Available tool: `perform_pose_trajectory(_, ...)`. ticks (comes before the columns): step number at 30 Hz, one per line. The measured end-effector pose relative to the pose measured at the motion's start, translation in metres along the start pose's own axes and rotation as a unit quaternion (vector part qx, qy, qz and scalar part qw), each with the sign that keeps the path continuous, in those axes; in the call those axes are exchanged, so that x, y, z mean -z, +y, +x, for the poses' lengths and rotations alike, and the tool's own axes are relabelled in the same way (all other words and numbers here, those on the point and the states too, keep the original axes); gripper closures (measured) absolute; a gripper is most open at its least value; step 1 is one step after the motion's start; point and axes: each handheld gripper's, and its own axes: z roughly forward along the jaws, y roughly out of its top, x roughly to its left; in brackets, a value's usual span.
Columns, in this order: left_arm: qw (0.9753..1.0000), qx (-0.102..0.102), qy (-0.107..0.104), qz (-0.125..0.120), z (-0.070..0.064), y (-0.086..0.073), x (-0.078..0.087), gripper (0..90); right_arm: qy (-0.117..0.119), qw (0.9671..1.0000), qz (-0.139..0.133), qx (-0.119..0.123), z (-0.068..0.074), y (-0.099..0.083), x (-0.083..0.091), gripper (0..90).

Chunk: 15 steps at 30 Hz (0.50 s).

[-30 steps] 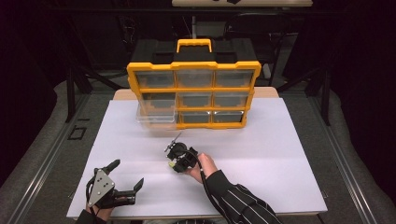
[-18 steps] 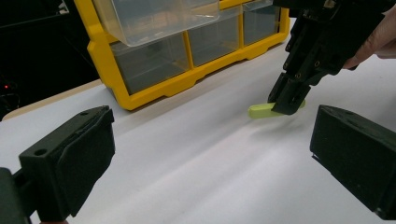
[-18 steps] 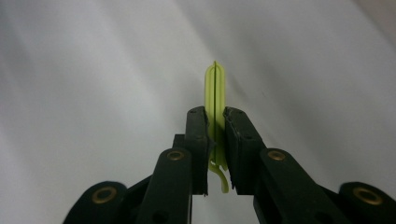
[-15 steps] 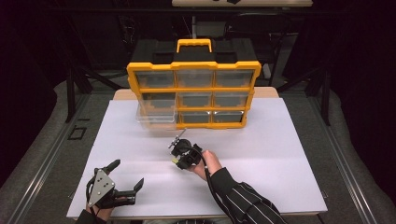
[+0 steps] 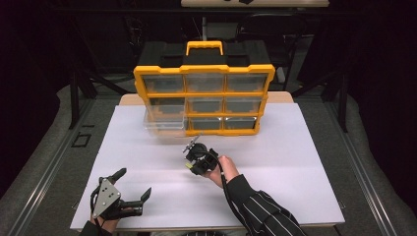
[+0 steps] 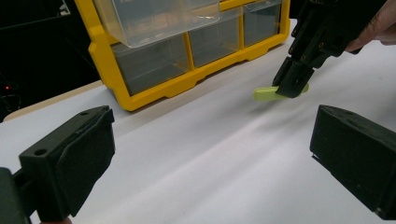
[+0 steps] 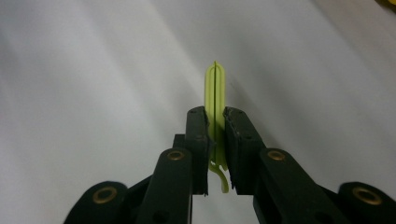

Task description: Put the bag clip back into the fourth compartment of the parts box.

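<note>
Right claw (image 7: pixel 215 154) is pinching the lime-green clip (image 7: pixel 215 93) just above the tabletop (image 5: pixel 295 162); left claw (image 5: pixel 133 189) is resting open. Next, probably, comes carrying it to the pulled-out drawer (image 5: pixel 164 124).

We see a lime-green clip (image 7: pixel 215 93) pinched between the black jaws of the right gripper (image 7: pixel 215 140). Behind it stands a bright yellow organizer (image 5: pixel 204 98) with clear, colourless drawers and a yellow handle on a black top. The table (image 5: pixel 295 162) before the organizer is plain white. The left gripper (image 5: pixel 135 184) is black, its plate grey — the sleeve (image 5: pixel 260 214) is black with thin white stripes.
</note>
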Motion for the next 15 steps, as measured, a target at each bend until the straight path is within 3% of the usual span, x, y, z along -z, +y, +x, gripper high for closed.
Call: perform_pose_trajectory(15,1.0000,-0.001,0.001,0.001,-0.0002,0.0000,-0.0002,0.2,-0.010,0.9999,-0.005,-0.005,-0.0071,-0.0021,0.0073,80.4)
